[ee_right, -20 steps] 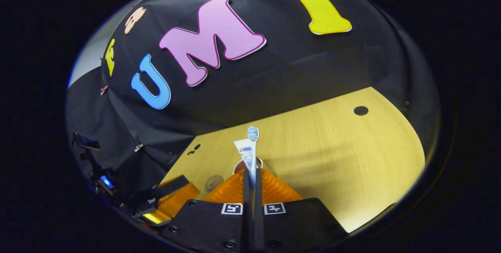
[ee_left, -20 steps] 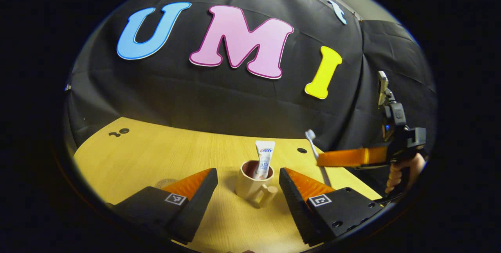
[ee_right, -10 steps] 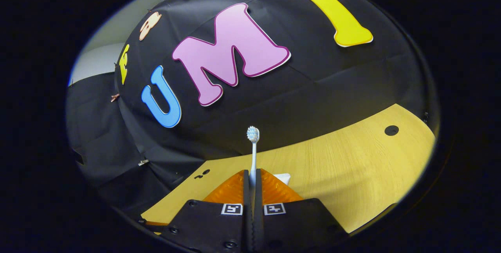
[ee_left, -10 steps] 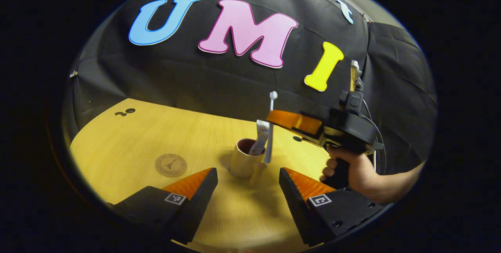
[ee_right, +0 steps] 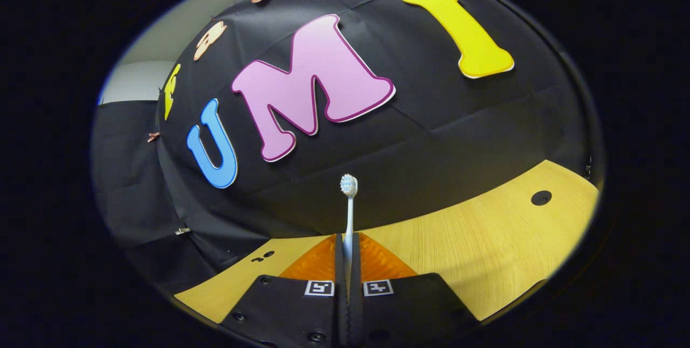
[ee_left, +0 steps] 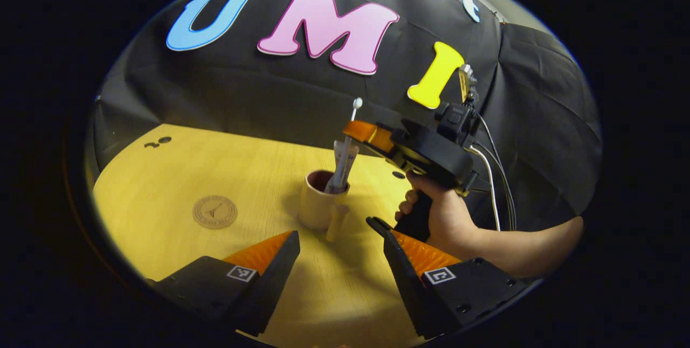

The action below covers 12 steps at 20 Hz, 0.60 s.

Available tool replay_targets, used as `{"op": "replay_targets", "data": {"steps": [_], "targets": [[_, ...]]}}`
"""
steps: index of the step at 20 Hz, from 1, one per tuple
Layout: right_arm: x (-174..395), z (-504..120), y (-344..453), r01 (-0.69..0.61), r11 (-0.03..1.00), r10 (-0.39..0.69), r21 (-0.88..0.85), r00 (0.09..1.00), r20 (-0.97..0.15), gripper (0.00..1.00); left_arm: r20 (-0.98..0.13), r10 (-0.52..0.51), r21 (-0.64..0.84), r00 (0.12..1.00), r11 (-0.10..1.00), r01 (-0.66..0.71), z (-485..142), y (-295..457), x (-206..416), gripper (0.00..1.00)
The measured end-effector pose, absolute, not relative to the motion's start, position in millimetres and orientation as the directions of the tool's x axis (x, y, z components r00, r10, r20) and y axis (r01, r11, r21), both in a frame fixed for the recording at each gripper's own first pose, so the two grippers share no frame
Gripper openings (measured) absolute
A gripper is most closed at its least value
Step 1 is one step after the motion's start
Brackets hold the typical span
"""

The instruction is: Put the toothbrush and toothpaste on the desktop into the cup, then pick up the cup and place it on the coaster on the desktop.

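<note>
Left gripper view: the left gripper (ee_left: 337,240) hovers low over a yellow wooden desk (ee_left: 161,175), its two fingers spread wide apart with nothing between them. Just beyond them stands a beige cup (ee_left: 318,205) with a dark red inside and its handle turned toward the camera. A white toothpaste (ee_left: 340,162) tube stands in the cup, leaning on the rim. To the left of the cup, apart from it, a round brown coaster (ee_left: 215,211) lies flat on the desk. From the right, a hand (ee_left: 439,216) holds the right gripper (ee_left: 358,131) above the cup. Its fingers are clenched on a white toothbrush (ee_left: 351,122), which stands upright, bristle head on top, its lower end down at the cup's mouth beside the toothpaste.

Right gripper view: the right gripper (ee_right: 347,240) has its fingers pressed together on the toothbrush (ee_right: 349,202) handle. The brush rises straight up from between them, with the bristle head at the top against the black wall. The desk (ee_right: 485,229) stretches away to the right, with a small dark hole (ee_right: 540,197) near its far edge
</note>
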State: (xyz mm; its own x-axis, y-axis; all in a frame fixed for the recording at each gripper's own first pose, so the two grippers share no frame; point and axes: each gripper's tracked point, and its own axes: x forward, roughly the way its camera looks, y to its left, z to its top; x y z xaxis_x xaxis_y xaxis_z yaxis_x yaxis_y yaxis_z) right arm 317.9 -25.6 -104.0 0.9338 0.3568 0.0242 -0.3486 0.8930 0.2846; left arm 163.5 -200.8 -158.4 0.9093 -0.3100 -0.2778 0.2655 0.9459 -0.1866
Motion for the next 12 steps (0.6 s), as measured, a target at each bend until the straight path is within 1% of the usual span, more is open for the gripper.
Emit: {"op": "replay_targets", "data": {"steps": [2,5,6,7,8,9,10,11,12], "targets": [[315,-106,-22,-0.364,0.905,0.363,0.221,0.931,0.047,0.05,-0.283,-0.318,-0.213,0.905,0.941,0.264,-162,-204,163,0.97],[307,-112,-16,-0.38,0.908,0.375,0.174,0.925,0.062,0.06,-0.291,-0.321,-0.203,0.901,0.941,0.27,-167,-205,165,0.97],[303,-115,-14,-0.386,0.905,0.381,0.18,0.922,0.061,0.09,-0.293,-0.324,-0.202,0.899,0.941,0.273,-167,-205,165,0.97],[301,-117,-14,-0.38,0.907,0.377,0.183,0.925,0.051,0.09,-0.294,-0.325,-0.202,0.899,0.94,0.274,-167,-204,165,0.97],[296,-120,-14,-0.384,0.905,0.383,0.185,0.923,0.044,0.16,-0.293,-0.327,-0.203,0.898,0.94,0.276,-167,-203,165,0.97],[294,-122,-13,-0.386,0.905,0.386,0.178,0.922,0.037,0.16,-0.292,-0.326,-0.203,0.899,0.94,0.275,-166,-202,165,0.97],[289,-120,-14,-0.39,0.905,0.39,0.167,0.92,0.033,0.39,-0.293,-0.324,-0.203,0.9,0.941,0.272,-166,-200,163,0.97],[284,-116,-12,-0.399,0.903,0.398,0.159,0.917,0.036,0.66,-0.296,-0.32,-0.2,0.9,0.942,0.269,-166,-197,160,0.97],[279,-111,-12,-0.403,0.903,0.402,0.15,0.915,0.038,0.72,-0.297,-0.317,-0.195,0.901,0.944,0.268,-165,-195,157,0.97]]}}
